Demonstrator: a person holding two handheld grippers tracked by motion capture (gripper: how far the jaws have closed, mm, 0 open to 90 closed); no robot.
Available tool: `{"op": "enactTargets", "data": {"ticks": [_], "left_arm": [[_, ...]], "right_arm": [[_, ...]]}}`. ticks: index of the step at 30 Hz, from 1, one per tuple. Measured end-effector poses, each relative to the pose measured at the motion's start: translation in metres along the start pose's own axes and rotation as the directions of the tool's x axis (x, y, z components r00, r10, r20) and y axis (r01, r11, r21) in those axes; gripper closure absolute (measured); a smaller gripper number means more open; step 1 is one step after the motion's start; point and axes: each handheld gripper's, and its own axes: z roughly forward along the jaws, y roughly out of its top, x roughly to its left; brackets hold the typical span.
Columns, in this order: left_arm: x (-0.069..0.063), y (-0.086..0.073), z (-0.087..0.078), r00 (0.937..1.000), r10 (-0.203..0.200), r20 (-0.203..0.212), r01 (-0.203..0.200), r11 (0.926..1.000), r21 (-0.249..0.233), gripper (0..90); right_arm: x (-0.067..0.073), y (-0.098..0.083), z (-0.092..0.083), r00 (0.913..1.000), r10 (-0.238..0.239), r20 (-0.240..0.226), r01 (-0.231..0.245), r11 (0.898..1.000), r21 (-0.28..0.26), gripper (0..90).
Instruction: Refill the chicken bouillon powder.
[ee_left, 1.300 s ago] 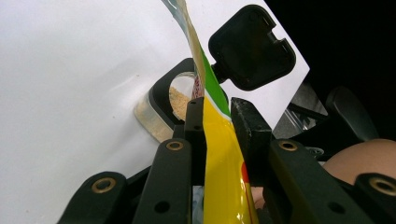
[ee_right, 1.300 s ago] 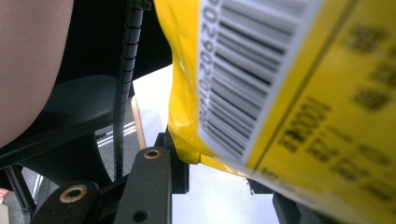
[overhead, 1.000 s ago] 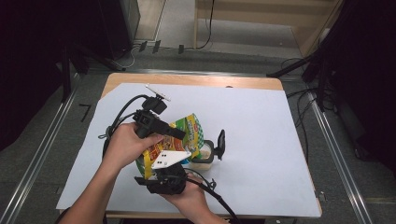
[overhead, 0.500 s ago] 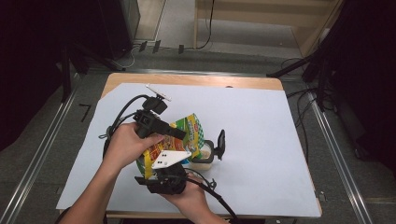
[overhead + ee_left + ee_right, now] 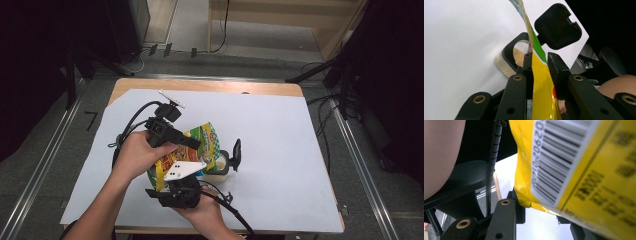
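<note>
White sheet covers the table (image 5: 280,125). Left hand-held gripper (image 5: 539,62) is clamped on the yellow-green snack bag (image 5: 200,142), held tilted above the clear open-lidded container (image 5: 220,167). Right hand-held gripper (image 5: 186,176) grips the bag's lower end.

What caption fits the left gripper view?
Left gripper pinches a yellow-green bag above an open container of tan powder.

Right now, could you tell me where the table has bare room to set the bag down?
The white sheet lies bare on its right half, from the open container to the right edge, and along the far strip by the wooden edge. Near left is crowded: both grippers, the yellow bag and cables.
</note>
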Motion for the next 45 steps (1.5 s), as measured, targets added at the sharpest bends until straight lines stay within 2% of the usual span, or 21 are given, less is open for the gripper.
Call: {"op": "enactTargets", "data": {"ticks": [9, 13, 24, 34, 38, 45], "left_arm": [[0.0, 0.002, 0.002, 1.0, 0.005, 0.004, -0.005, 1.0, 0.007, 77.5], [-0.002, 0.003, 0.001, 1.0, 0.008, 0.004, -0.008, 0.9999, -0.01, 77.1], [-0.006, 0.004, 0.002, 0.9999, 0.011, -0.004, -0.011, 0.9999, -0.005, 76.2], [0.0, 0.013, 0.005, 0.9999, -0.005, 0.015, 0.005, 0.9996, 0.027, 77.0], [0.002, 0.022, 0.005, 0.9996, -0.017, 0.023, 0.017, 0.9994, 0.029, 77.5], [0.007, 0.025, 0.005, 0.999, -0.025, 0.036, 0.024, 0.9995, 0.022, 77.7]], "right_arm": [[-0.001, -0.001, -0.001, 1.0, 0.008, 0.003, -0.008, 1.0, 0.002, 67.7], [-0.003, -0.001, -0.001, 0.9999, 0.001, 0.015, -0.001, 1.0, 0.001, 67.6], [-0.006, -0.002, 0.0, 0.9997, 0.023, 0.009, -0.023, 1.0, -0.001, 67.9], [-0.009, 0.001, -0.002, 0.999, 0.044, -0.002, -0.044, 0.999, -0.006, 67.9], [-0.014, 0.005, -0.004, 0.9986, 0.052, 0.001, -0.052, 0.999, -0.009, 67.9], [-0.019, 0.008, -0.004, 0.9986, 0.053, 0.004, -0.053, 0.999, -0.009, 67.9]]}}
